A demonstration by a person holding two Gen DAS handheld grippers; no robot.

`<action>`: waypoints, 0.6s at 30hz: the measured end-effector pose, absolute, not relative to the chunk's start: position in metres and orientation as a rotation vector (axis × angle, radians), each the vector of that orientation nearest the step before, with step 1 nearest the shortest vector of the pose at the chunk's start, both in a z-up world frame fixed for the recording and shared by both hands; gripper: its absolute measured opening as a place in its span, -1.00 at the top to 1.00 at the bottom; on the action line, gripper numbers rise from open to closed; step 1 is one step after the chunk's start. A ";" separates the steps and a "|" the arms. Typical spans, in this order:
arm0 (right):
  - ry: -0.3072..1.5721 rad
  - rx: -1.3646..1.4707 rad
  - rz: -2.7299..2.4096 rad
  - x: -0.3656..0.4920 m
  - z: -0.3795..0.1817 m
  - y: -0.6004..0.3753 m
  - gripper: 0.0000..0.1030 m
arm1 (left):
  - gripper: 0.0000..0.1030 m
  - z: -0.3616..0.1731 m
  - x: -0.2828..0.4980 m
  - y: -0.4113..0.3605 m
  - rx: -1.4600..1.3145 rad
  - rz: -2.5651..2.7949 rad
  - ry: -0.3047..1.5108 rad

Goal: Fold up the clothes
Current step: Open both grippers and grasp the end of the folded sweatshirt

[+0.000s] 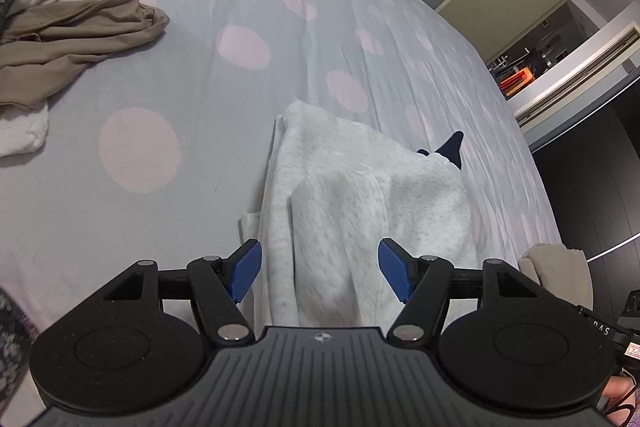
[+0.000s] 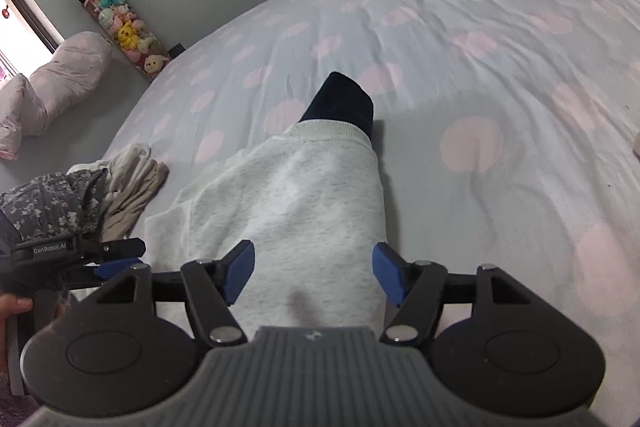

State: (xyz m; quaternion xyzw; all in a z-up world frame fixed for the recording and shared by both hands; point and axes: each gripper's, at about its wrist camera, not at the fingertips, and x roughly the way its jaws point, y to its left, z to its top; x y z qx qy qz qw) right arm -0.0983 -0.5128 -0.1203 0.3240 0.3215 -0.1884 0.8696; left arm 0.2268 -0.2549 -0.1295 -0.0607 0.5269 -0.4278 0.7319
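A light grey sweatshirt (image 1: 352, 203) with a navy cuff (image 1: 452, 147) lies folded lengthwise on the bed. It also shows in the right wrist view (image 2: 296, 203), with the navy part (image 2: 340, 103) sticking out at its far end. My left gripper (image 1: 320, 271) is open, its blue pads on either side of the garment's near end, holding nothing. My right gripper (image 2: 312, 273) is open over the same garment's near end, holding nothing. The left gripper's body (image 2: 80, 255) shows at the left of the right wrist view.
The bed has a grey sheet with pink dots (image 1: 200, 107). A pile of beige (image 1: 76, 31), white and dark patterned clothes lies at the left; it also shows in the right wrist view (image 2: 120, 187). A pink pillow (image 2: 52, 83) and stuffed toys (image 2: 120, 27) are beyond the bed.
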 end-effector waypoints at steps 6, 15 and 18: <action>0.693 0.683 -0.398 -0.089 -0.133 -0.522 -0.35 | -0.23 -0.154 0.237 -0.246 -0.179 -0.934 1.202; 0.731 0.664 -0.392 -0.080 -0.151 -0.525 -0.35 | -0.26 -0.192 0.247 -0.248 -0.279 -0.980 1.284; 0.743 0.677 -0.396 -0.079 -0.155 -0.531 -0.35 | -0.26 -0.194 0.244 -0.252 -0.259 -1.009 1.255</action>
